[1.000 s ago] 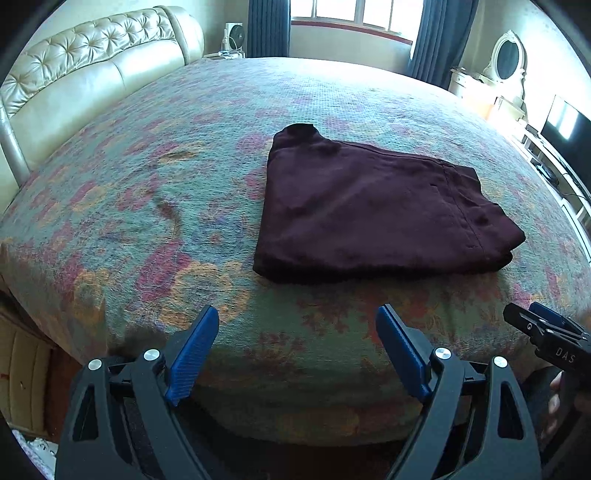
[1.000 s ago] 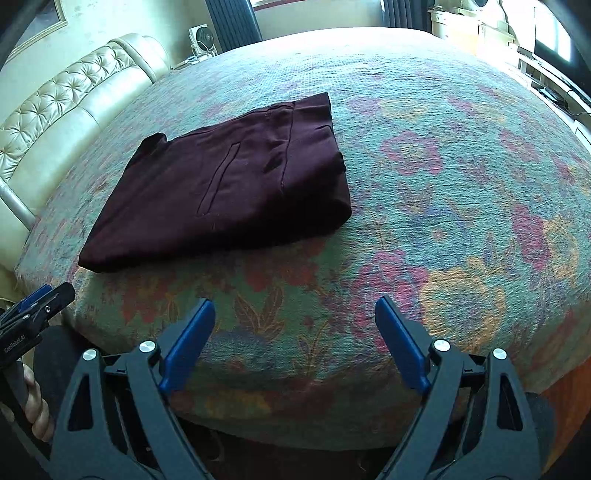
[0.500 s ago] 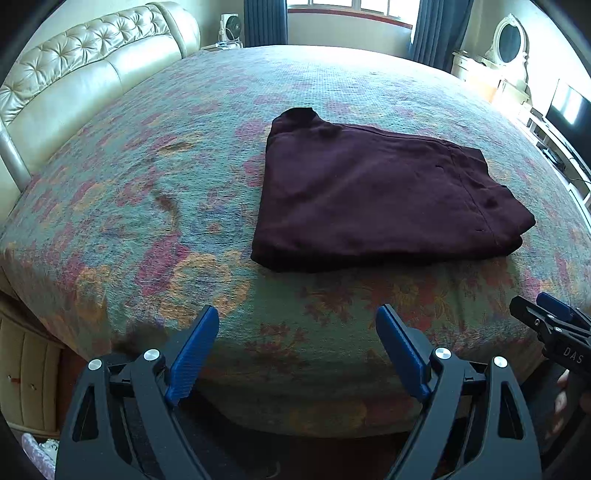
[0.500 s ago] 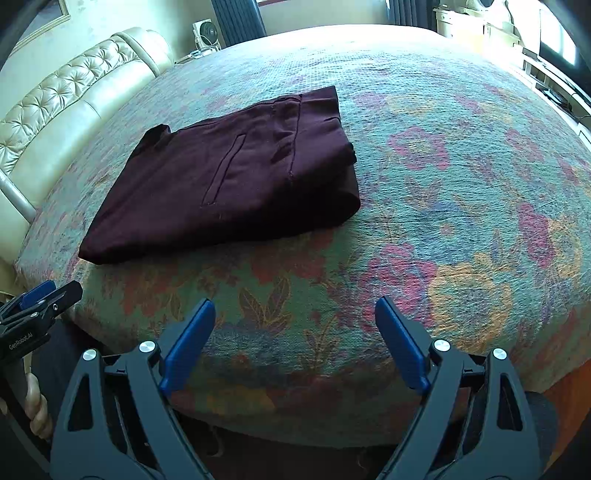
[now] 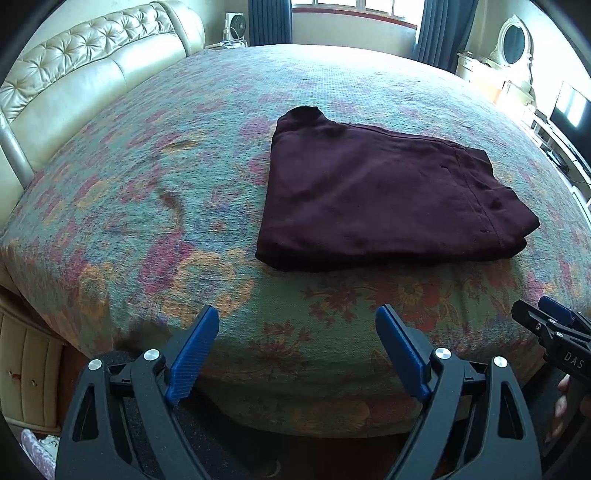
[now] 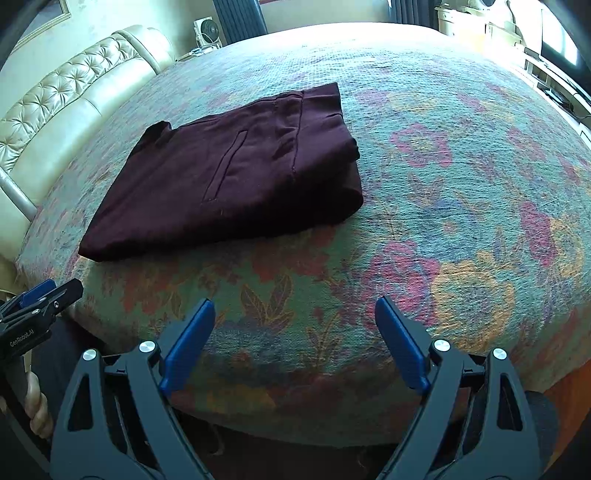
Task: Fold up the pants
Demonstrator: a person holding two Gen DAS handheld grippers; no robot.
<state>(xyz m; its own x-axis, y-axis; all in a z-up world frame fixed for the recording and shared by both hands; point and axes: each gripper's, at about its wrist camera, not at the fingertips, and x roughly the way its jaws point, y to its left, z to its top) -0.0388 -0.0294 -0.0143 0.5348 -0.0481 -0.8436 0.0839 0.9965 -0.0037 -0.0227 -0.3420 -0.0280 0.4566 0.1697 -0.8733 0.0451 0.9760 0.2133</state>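
Observation:
Dark maroon pants lie folded into a flat stack on the floral bedspread, near the bed's front edge. They also show in the right wrist view, with a pocket slit on top. My left gripper is open and empty, held off the bed's front edge, short of the pants. My right gripper is open and empty, also off the front edge, to the right of the pants. Each gripper shows at the edge of the other's view.
A cream tufted headboard runs along the bed's left side. A fan and dark curtains stand at the far wall. A dresser with an oval mirror and a TV are at the right.
Both grippers have shifted a little, so the pants sit higher and closer in view. Both stay open and empty. The pants have not moved.

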